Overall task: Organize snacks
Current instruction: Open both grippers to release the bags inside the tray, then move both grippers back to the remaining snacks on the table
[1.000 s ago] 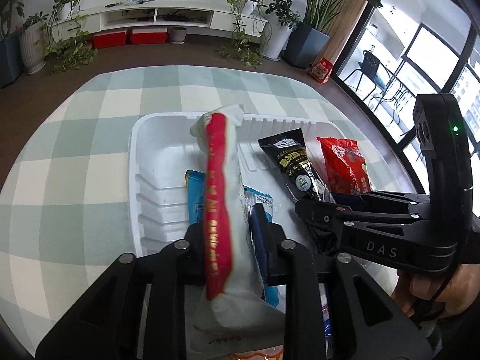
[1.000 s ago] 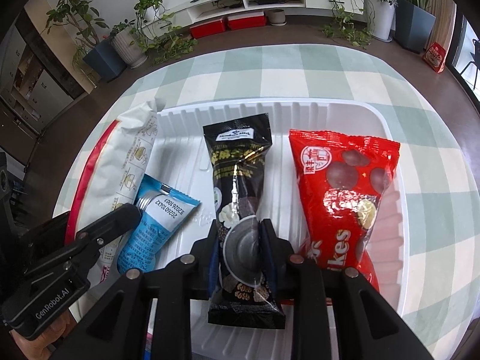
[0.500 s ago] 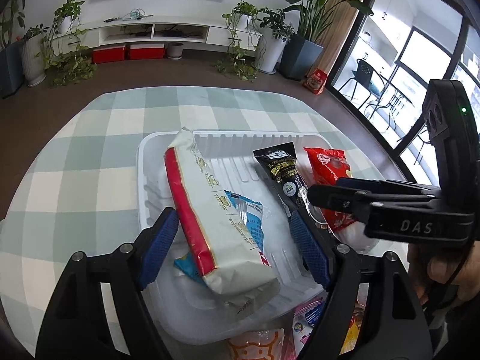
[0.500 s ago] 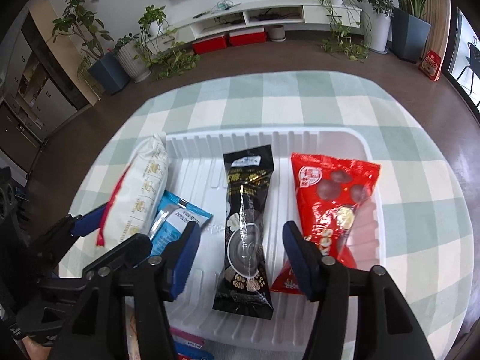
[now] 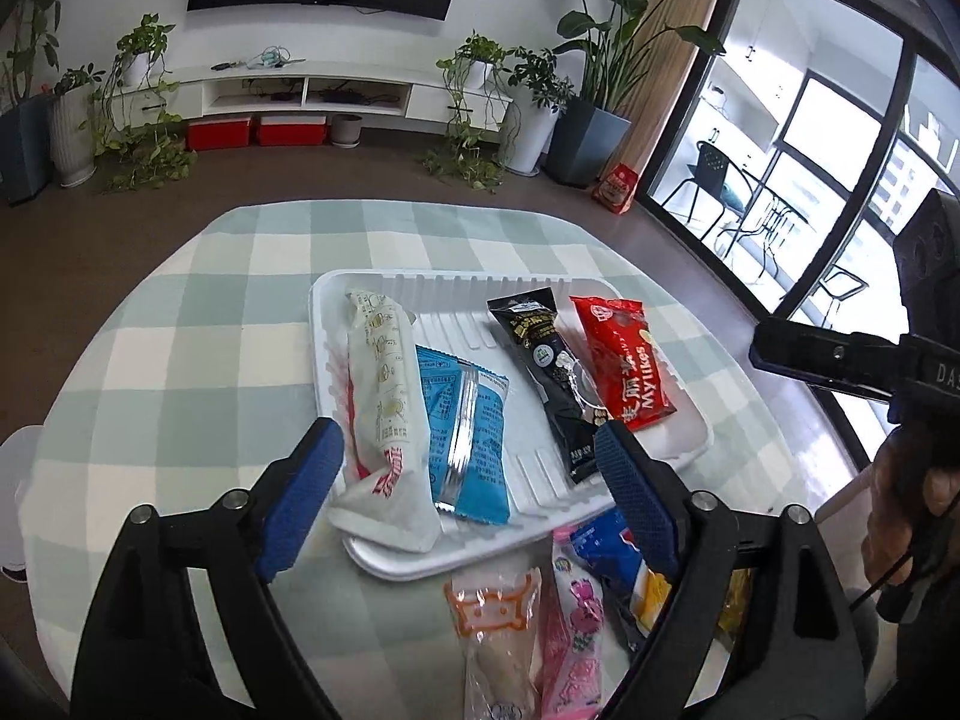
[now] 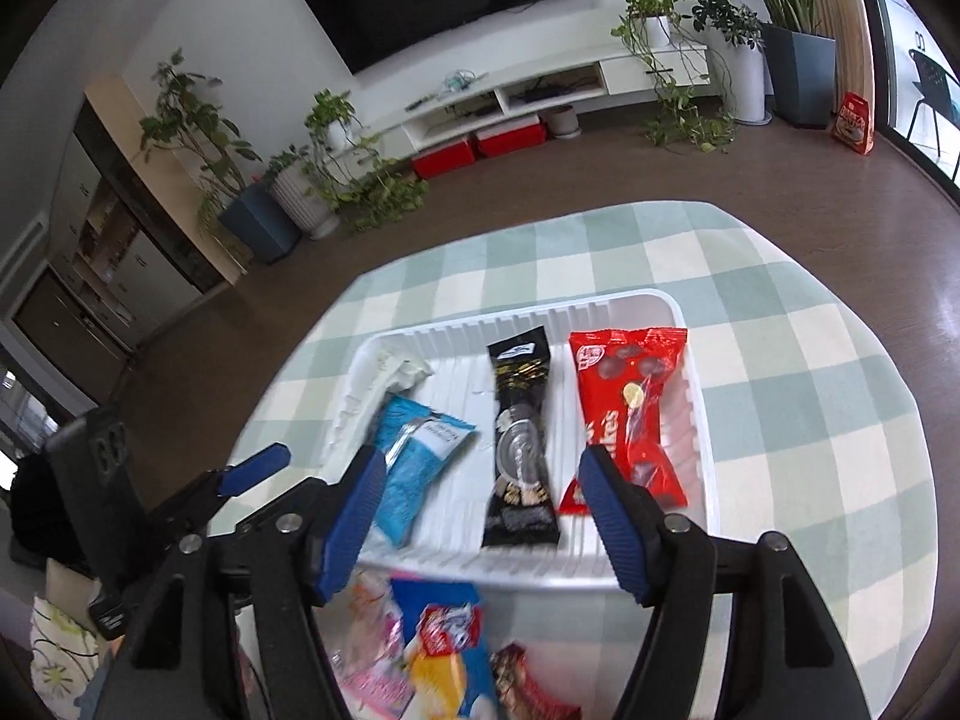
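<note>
We hold two tongs over a round desk (image 5: 198,324) with a green and white check cloth. A white tray (image 5: 336,540) sits on it. Four snacks lie in the tray side by side: a long white pack (image 5: 384,396) on the left, a blue pack (image 5: 462,420) partly under it, a black pack (image 5: 552,372) and a red pack (image 5: 627,363).

Our left tongs (image 5: 468,504) have just been opening, and now they are spread wide with nothing between them. The white pack lies free in the tray. Our right tongs (image 6: 480,516) have just been opening too, and they are also spread wide. The black pack (image 6: 521,450) lies loose below them.

More snacks wait in a pile (image 5: 558,618) on the desk, just in front of the tray's near edge. We think one of these is next. The pile lies low and close, right under both tongs, nearer to us than the tray. The packs in it mostly point away from us, like the ones in the tray. In the left view the pile sits closer to the right finger, so we think the right hand (image 5: 918,516) has the shorter way. The tongs would need to tip down more to reach.
</note>
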{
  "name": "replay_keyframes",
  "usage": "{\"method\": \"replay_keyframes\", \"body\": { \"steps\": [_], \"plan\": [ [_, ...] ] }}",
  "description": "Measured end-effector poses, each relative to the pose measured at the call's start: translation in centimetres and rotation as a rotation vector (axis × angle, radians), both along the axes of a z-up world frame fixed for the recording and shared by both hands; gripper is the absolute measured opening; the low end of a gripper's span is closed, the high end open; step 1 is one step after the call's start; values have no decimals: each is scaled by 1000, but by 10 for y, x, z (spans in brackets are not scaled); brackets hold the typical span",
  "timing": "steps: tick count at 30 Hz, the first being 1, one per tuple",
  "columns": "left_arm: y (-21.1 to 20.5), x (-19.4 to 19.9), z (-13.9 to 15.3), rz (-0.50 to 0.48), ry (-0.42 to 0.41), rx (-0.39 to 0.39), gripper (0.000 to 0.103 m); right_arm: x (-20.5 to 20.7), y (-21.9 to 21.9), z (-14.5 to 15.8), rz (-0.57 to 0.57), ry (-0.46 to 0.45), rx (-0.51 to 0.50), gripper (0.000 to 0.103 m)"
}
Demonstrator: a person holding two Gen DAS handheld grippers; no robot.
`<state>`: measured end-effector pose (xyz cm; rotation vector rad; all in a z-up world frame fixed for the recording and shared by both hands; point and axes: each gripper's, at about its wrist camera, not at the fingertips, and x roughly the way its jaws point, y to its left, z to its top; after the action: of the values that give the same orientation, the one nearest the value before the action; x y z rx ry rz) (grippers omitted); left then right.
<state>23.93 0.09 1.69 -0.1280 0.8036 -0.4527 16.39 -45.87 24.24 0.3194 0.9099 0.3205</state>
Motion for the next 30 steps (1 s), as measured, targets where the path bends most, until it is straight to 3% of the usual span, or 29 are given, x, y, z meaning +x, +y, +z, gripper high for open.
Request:
{"method": "replay_keyframes", "body": {
  "steps": [5, 7, 13, 16, 19, 23, 26, 28, 30],
  "plan": [
    [13, -58, 5, 5, -44, -15, 103, -62, -25, 22, -33, -114, 73, 90],
    [16, -86, 2, 4, -51, -23, 103, -91, -36, 23, -56, -149, 77, 95],
    [12, -158, -13, 0, -97, 35, 103, -156, -55, -1, -135, -147, 26, 95],
    [1, -183, -22, -48, -107, 83, 103, -181, -59, -18, -157, -116, 11, 95],
    [-12, -194, -32, -123, -35, 139, 103, -195, -59, -31, -159, -75, 20, 95],
    [-20, -198, -34, -221, -28, 134, 103, -206, -55, -43, -149, -37, 25, 95],
    [-33, -195, -34, -337, -30, 184, 102, -208, -51, -50, -127, -13, 17, 92],
    [-41, -189, -37, -412, -22, 241, 98, -209, -49, -52, -116, -10, 20, 92],
    [-49, -182, -45, -483, 6, 302, 86, -210, -47, -54, -111, -12, 19, 91]
  ]
}}
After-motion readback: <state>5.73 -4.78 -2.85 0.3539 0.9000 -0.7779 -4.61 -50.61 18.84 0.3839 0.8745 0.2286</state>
